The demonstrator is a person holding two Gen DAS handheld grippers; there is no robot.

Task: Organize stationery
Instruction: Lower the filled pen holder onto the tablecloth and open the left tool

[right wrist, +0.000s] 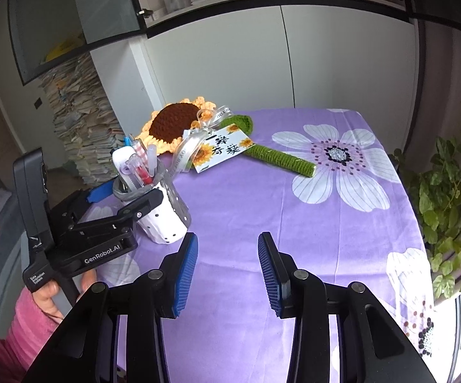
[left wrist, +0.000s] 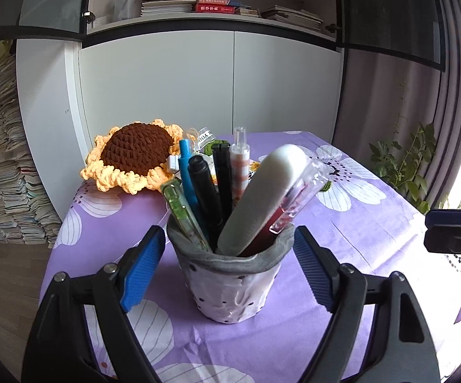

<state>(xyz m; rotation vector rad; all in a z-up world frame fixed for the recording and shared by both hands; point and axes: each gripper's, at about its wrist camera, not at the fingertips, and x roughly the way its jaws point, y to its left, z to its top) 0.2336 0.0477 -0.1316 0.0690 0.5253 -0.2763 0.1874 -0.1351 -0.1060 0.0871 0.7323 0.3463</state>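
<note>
A soft grey-and-white dotted pen cup (left wrist: 230, 284) stands upright on the purple flowered tablecloth (left wrist: 358, 223). It holds several pens, a white oblong case (left wrist: 262, 198) and a clear tube (left wrist: 297, 198). My left gripper (left wrist: 229, 239) is open with its blue pads on either side of the cup's rim, apart from it. In the right wrist view the cup (right wrist: 163, 217) and left gripper (right wrist: 125, 198) sit at the left. My right gripper (right wrist: 227, 252) is open and empty above bare cloth.
A crocheted sunflower (right wrist: 179, 121) with a green stem (right wrist: 275, 156), ribbon and card (right wrist: 220, 150) lies at the table's back. White cabinets stand behind. Paper stacks (right wrist: 80, 121) stand on the left, a plant (right wrist: 447, 210) on the right.
</note>
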